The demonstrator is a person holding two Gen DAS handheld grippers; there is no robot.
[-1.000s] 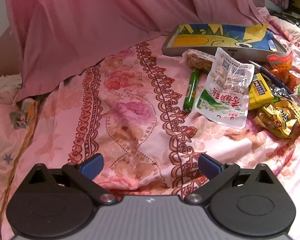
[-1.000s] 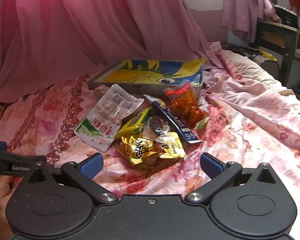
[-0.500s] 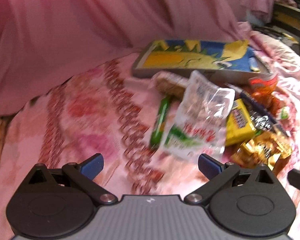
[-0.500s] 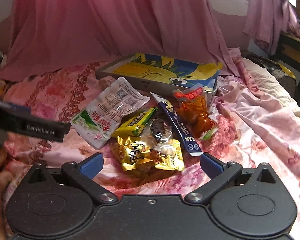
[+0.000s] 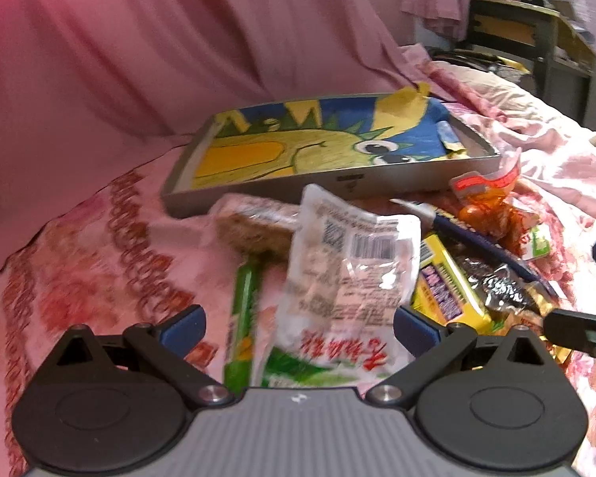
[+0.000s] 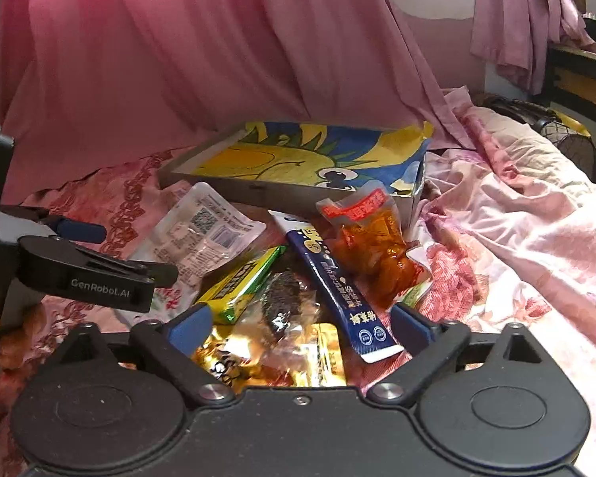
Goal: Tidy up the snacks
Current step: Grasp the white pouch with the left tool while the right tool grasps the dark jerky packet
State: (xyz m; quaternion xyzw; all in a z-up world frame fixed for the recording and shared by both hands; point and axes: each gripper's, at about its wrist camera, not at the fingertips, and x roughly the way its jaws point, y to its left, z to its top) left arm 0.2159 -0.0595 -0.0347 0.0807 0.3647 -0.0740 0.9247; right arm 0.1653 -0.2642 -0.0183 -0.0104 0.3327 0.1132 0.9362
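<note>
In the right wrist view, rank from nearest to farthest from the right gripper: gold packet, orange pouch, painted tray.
1. Gold packet, between the closing right gripper fingers, untouched.
2. Orange pouch, farther back, right of centre.
3. Painted tray, farthest, against the pink curtain.

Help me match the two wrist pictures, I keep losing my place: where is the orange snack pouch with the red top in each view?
Left wrist: the orange pouch sits at the right, just past the tray's near right corner.
Right wrist: the orange pouch lies right of centre, in front of the tray's near right corner, beside the dark blue sachet.
Shared landmark: the grey tray with the yellow and blue drawing inside.
</note>
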